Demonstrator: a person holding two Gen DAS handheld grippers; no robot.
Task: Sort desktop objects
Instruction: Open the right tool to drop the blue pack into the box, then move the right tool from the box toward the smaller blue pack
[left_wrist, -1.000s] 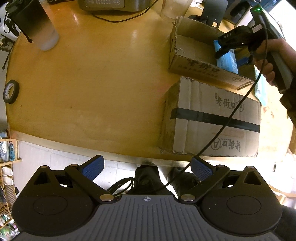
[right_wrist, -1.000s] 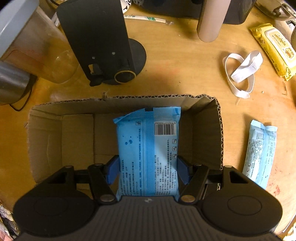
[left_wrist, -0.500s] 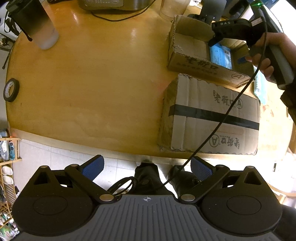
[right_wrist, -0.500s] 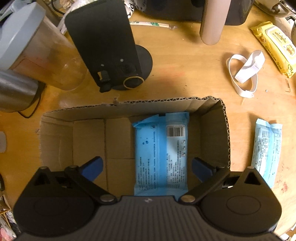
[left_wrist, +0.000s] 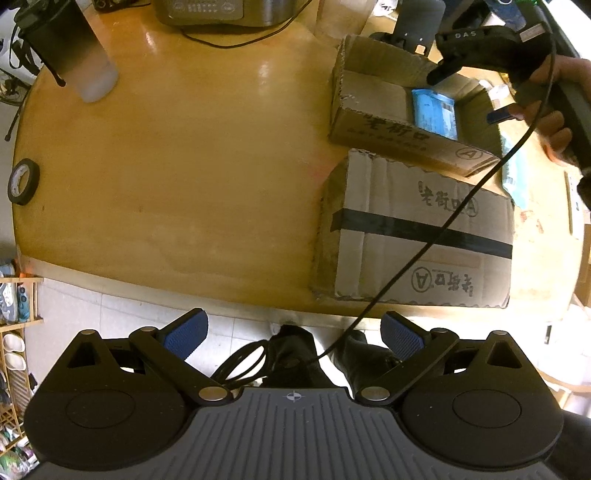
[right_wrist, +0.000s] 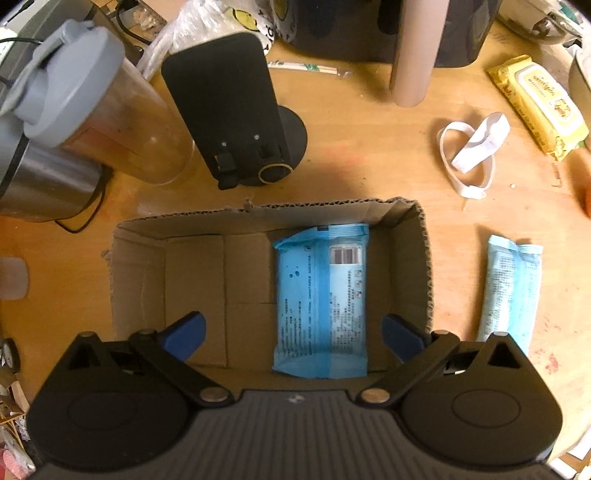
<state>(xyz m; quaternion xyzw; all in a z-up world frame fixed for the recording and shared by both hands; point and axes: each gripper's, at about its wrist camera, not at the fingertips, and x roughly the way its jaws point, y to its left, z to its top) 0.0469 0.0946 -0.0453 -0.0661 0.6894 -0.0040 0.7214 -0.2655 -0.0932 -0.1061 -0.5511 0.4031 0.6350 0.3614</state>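
Wipes in a blue soft pack (right_wrist: 320, 301) lie flat on the floor of the open cardboard box (right_wrist: 192, 280), toward its right end, directly under my right tool (right_wrist: 293, 334); the blue pads stand spread wide on either side of the pack, above it and clear of it, gripping nothing. Those jaws have just been opening, and the pack between them is free of both pads. My left tool (left_wrist: 293, 336) hangs past the near edge of the counter (left_wrist: 184, 166), its jaws equally wide apart with only tiled floor and dark shoes below. From that side I see the right tool (left_wrist: 469, 96) held in my hand (left_wrist: 550, 122) over the same box (left_wrist: 373, 122), the blue pack (left_wrist: 434, 112) showing inside. The pack is glossy film with crimped ends, a barcode and fine print. The box is raw corrugated board with ragged cut rims. Just beside it, nearer me, sits a closed carton (left_wrist: 417, 236) banded with black tape and stamped characters. A second, paler blue packet (right_wrist: 511, 291) lies on the wooden counter right of the box, near a loop of white strap (right_wrist: 471, 153) and a yellow wipes pack (right_wrist: 537, 105).
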